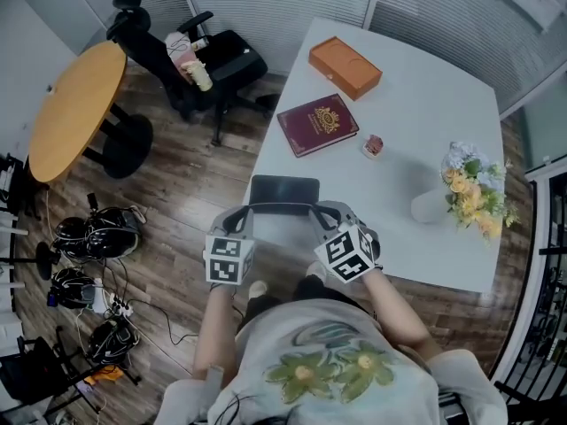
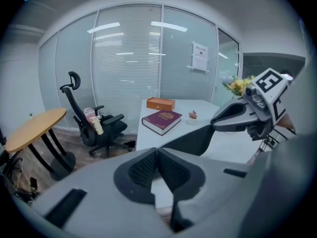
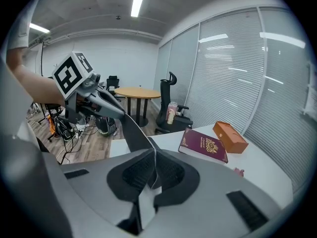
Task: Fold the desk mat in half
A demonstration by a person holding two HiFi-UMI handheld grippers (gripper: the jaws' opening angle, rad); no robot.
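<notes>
The dark desk mat (image 1: 283, 190) lies at the near edge of the white table (image 1: 416, 104), with its near edge lifted off the surface. My left gripper (image 1: 241, 216) is shut on the mat's near left corner. My right gripper (image 1: 321, 212) is shut on the near right corner. In the left gripper view the jaws (image 2: 157, 150) pinch the mat (image 2: 194, 139), which stretches across to the right gripper (image 2: 247, 117). In the right gripper view the jaws (image 3: 154, 152) clamp the mat (image 3: 132, 133), which runs up to the left gripper (image 3: 96, 99).
On the table beyond the mat lie a maroon book (image 1: 317, 125), an orange box (image 1: 345, 67), a small pot (image 1: 373, 145) and a vase of flowers (image 1: 469, 189). An office chair (image 1: 199, 65) and a round wooden table (image 1: 75, 109) stand on the left; cables and gear (image 1: 93, 237) litter the floor.
</notes>
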